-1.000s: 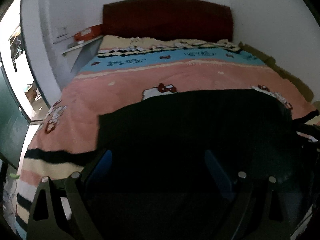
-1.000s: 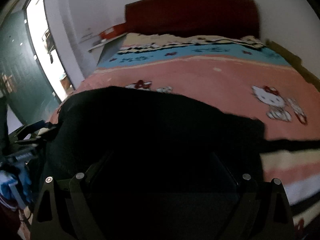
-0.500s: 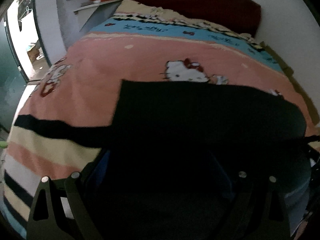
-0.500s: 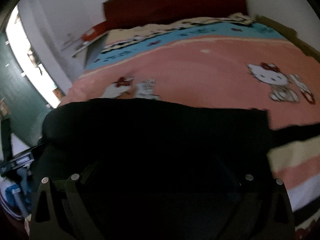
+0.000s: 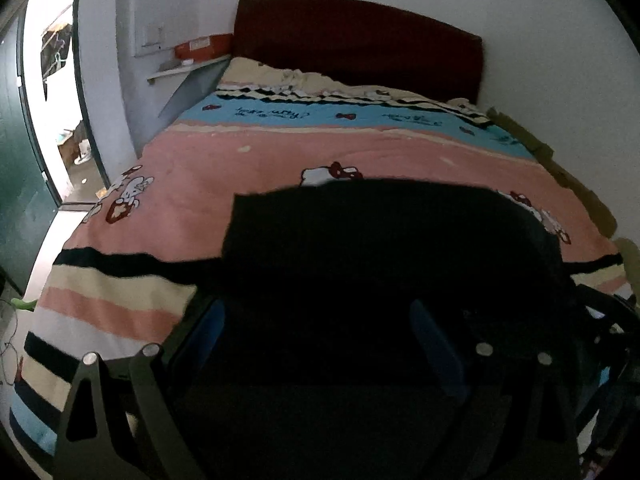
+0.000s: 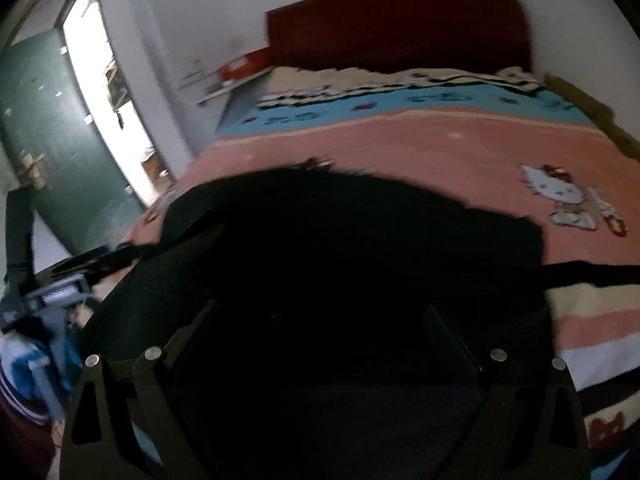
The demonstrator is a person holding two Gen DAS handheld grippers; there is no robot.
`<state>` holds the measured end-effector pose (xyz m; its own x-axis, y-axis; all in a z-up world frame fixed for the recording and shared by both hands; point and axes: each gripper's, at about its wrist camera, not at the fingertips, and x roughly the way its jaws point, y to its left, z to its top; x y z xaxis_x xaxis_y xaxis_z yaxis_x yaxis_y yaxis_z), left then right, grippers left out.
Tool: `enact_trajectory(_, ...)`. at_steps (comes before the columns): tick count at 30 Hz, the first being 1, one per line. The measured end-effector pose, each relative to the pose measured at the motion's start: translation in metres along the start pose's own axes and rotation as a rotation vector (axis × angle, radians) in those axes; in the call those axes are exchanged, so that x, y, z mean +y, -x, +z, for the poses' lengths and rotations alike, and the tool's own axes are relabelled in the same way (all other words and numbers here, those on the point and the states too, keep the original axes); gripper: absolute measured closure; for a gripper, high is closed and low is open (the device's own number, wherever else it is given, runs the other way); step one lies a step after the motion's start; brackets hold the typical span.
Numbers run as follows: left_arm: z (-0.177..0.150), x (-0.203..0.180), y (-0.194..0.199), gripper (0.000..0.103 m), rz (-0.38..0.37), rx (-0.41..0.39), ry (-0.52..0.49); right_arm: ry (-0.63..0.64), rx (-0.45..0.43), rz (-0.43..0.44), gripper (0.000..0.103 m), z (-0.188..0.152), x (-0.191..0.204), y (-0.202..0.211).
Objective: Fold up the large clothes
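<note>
Across the frame, bed (image 5: 248, 168) with pink cartoon blanket, dark red headboard (image 5: 360, 44) at the top. Lower centre, black garment (image 5: 380, 240) spread over the blanket's near part, draping down to both grippers. Looks soft, limp, fairly light; likely to sag and bunch, so best pinched at corners or hem. Left gripper (image 5: 316, 336) and right gripper (image 6: 320, 336) buried in dark cloth; fingers apart or clamped, cannot tell.

surface: bed (image 5: 280, 184) | cover: pink cartoon blanket (image 5: 192, 208) (striped foot) | on it: black garment (image 5: 380, 232)
</note>
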<state>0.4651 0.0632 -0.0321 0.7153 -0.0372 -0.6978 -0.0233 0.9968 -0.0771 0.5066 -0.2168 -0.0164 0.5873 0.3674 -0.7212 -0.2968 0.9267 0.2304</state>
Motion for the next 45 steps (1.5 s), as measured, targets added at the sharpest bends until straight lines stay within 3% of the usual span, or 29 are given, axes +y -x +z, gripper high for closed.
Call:
enact_trajectory(4, -0.031, 0.000, -0.002, 0.008, 0.012, -0.009, -0.010, 0.075, 0.008, -0.011, 0.006, -0.020, 0.018, -0.009)
enact_trajectory(8, -0.048, 0.004, 0.001, 0.008, 0.036, -0.029, -0.022, 0.045, -0.011, 0.010, 0.002, -0.029, 0.008, -0.008)
enact_trajectory(17, -0.073, 0.032, 0.007, 0.008, 0.128, -0.022, -0.053, -0.077, -0.011, -0.006, 0.001, -0.055, -0.051, 0.003)
enact_trajectory(21, -0.077, 0.037, 0.010, 0.008, 0.139, -0.015, -0.060, -0.131, 0.002, -0.086, 0.001, -0.074, -0.082, 0.015)
enact_trajectory(28, -0.083, 0.039, 0.010, 0.008, 0.158, -0.006, -0.075, -0.141, 0.034, -0.189, 0.001, -0.087, -0.105, 0.030)
enact_trajectory(35, -0.083, 0.040, 0.008, 0.008, 0.161, 0.000, -0.076, -0.239, 0.036, -0.217, 0.001, -0.106, -0.141, 0.039)
enact_trajectory(45, -0.086, 0.042, 0.013, 0.008, 0.167, 0.004, -0.086, -0.214, 0.034, -0.254, 0.001, -0.105, -0.144, 0.050)
